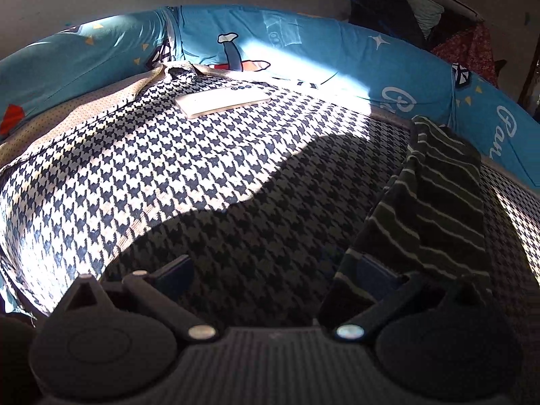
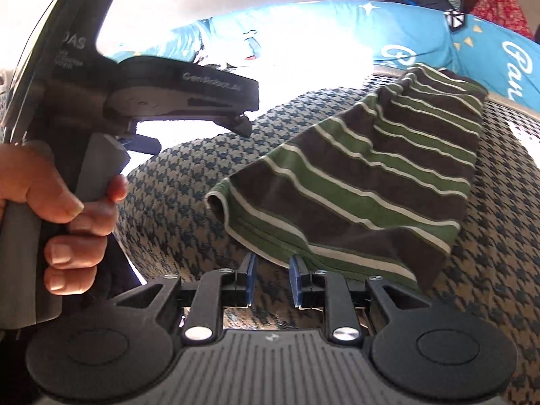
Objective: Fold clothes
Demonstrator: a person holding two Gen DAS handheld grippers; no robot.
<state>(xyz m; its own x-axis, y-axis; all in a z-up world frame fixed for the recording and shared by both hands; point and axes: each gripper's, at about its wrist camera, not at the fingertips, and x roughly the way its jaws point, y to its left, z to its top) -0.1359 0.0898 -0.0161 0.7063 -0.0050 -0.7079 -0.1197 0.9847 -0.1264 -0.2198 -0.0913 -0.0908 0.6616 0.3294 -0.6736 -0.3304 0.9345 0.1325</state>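
Observation:
A brown and green striped garment (image 1: pixel 435 195) with thin white lines lies folded on the houndstooth bedspread (image 1: pixel 189 175). In the left wrist view it is at the right, and its near corner lies over my left gripper's right finger. My left gripper (image 1: pixel 275 271) is wide open over the bedspread. In the right wrist view the striped garment (image 2: pixel 364 175) stretches from centre to upper right, with its hem just past the fingertips. My right gripper (image 2: pixel 274 278) is open with a narrow gap; only bedspread shows between its blue pads (image 2: pixel 250 280).
A white remote control (image 1: pixel 222 101) lies on the sunlit far part of the bed. A blue cartoon-print quilt (image 1: pixel 337 44) rings the back edge. A hand (image 2: pixel 67 209) holds the left gripper's handle (image 2: pixel 101 165) at the left of the right wrist view. Dark clothes (image 1: pixel 388 3) are piled behind.

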